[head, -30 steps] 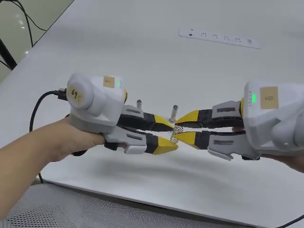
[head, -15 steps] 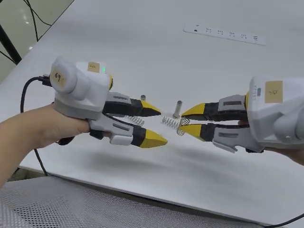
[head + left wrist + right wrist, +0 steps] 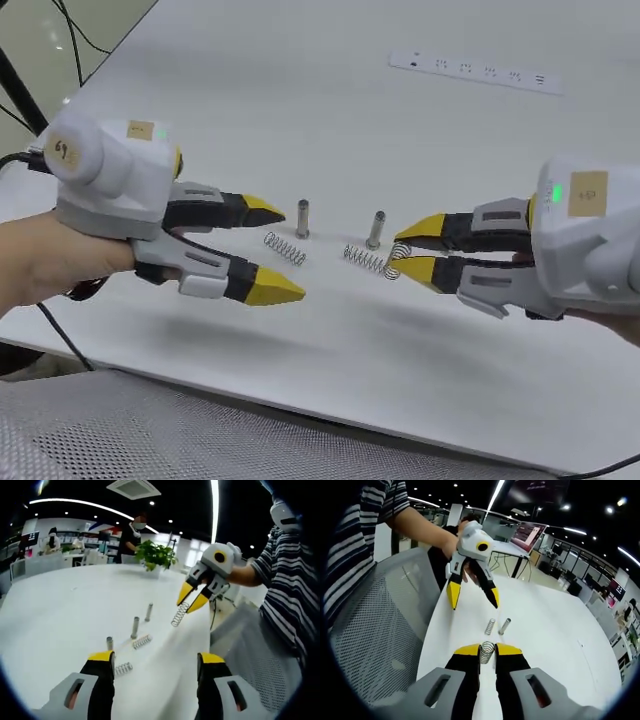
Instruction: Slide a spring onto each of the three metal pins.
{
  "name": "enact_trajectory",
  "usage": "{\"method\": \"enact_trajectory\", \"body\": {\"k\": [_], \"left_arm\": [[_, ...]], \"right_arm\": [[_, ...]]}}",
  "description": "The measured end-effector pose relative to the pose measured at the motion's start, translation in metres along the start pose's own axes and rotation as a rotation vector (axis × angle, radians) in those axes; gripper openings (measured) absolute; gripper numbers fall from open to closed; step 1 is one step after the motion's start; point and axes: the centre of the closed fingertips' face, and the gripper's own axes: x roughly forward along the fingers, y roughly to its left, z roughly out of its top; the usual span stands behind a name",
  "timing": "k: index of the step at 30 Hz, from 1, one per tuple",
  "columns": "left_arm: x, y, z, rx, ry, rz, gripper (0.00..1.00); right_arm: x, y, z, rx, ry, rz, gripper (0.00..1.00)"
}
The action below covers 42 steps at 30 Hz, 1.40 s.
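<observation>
In the head view my right gripper point(image 3: 400, 251) is shut on one end of a small spring point(image 3: 396, 262), low over the white table. Two upright metal pins point(image 3: 303, 218) point(image 3: 377, 229) stand just left of it. Loose springs lie beside them, one point(image 3: 285, 248) by the left pin and one point(image 3: 363, 259) by the right pin. My left gripper point(image 3: 281, 250) hovers open and empty left of the pins. The left gripper view shows three pins in a row point(image 3: 109, 643) point(image 3: 135, 627) point(image 3: 149, 612) and the held spring point(image 3: 177, 615). The right gripper view has that spring point(image 3: 487, 650) between its jaws.
A white power strip point(image 3: 475, 73) lies at the far side of the table point(image 3: 300, 90). A black cable point(image 3: 60, 330) hangs off the left edge. A grey mesh chair point(image 3: 120, 440) sits under the near edge. Other people stand in the background in the left gripper view.
My left gripper has drawn back to the left, away from the right one, and its jaws have spread wide. The right gripper keeps its hold on the spring.
</observation>
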Motion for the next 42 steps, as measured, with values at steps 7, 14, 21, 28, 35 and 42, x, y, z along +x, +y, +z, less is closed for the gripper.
{"method": "enact_trajectory", "body": {"k": [7, 14, 21, 28, 35, 42], "left_arm": [[-0.012, 0.011, -0.009, -0.013, 0.004, 0.047, 0.75], [-0.017, 0.017, -0.014, -0.016, -0.003, 0.09, 0.87], [-0.019, 0.025, -0.013, -0.039, -0.021, 0.132, 0.98], [-0.021, 0.024, -0.013, -0.041, -0.027, 0.14, 0.98], [-0.024, 0.024, -0.014, -0.045, -0.032, 0.151, 0.98], [-0.028, 0.026, -0.015, -0.047, -0.033, 0.163, 0.98]], "right_arm": [[-0.003, -0.003, -0.005, 0.003, 0.014, -0.012, 0.08], [-0.006, -0.008, -0.008, 0.026, 0.014, -0.027, 0.08], [-0.01, -0.013, -0.017, 0.061, 0.031, -0.04, 0.08], [-0.019, -0.025, -0.027, 0.107, 0.048, -0.076, 0.08], [-0.03, -0.044, -0.034, 0.121, 0.058, -0.135, 0.08], [-0.044, -0.075, -0.044, 0.168, 0.061, -0.226, 0.08]]}}
